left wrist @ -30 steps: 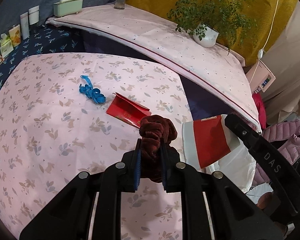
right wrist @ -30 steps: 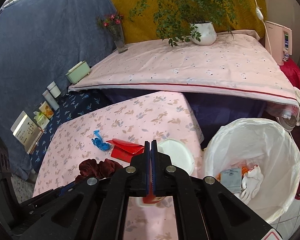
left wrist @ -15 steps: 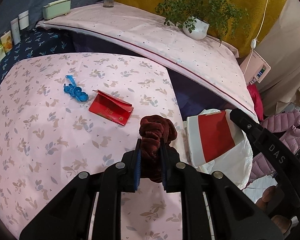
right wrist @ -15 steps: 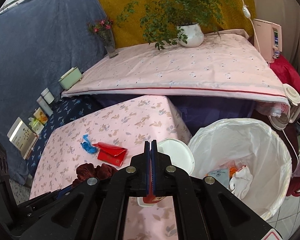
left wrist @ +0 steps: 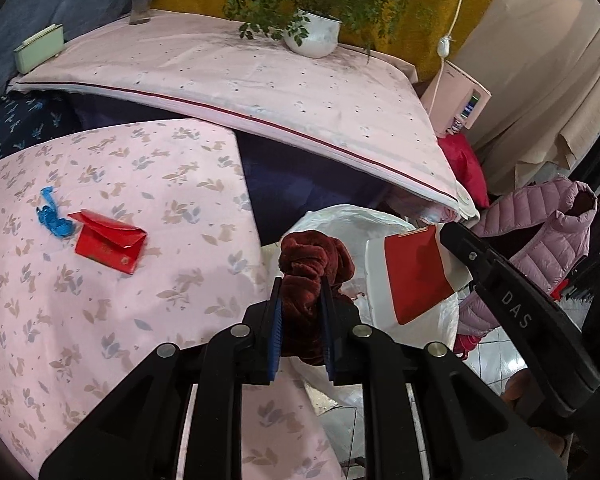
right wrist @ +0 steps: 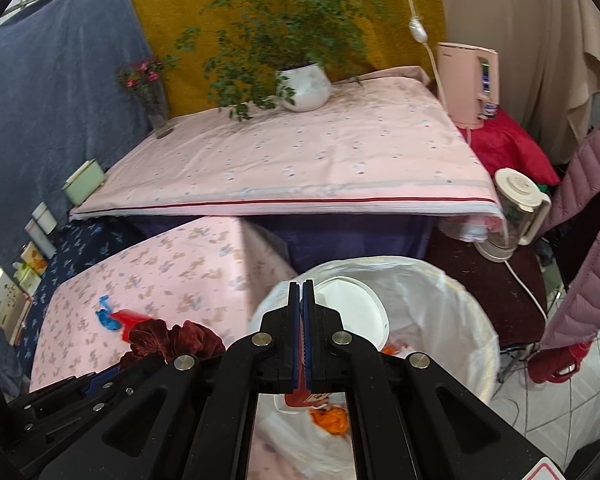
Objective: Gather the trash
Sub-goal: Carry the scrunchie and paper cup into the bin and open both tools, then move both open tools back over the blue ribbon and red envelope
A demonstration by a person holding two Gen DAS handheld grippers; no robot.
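Left tool (left wrist: pixel 300 300) clamps one scrunchie (left wrist: pixel 314 264); right tool (right wrist: pixel 302 320) pinches one cup (right wrist: pixel 350 312), seemingly

Our left claw (left wrist: pixel 300 312) is clamped on the dark red scrunchie (left wrist: pixel 314 268). Our right claw (right wrist: pixel 302 320) is pinched tight on the paper cup (right wrist: pixel 350 312), just beside the left.

You've got a potted plant (right wrist: pixel 302 88) and flower vase (right wrist: pixel 156 110) on the raised pink-sheeted surface (right wrist: pixel 292 160), a pink appliance (right wrist: pixel 466 80) and blender jug (right wrist: pixel 514 216) right, quilted jacket (right wrist: pixel 588 220) hanging.
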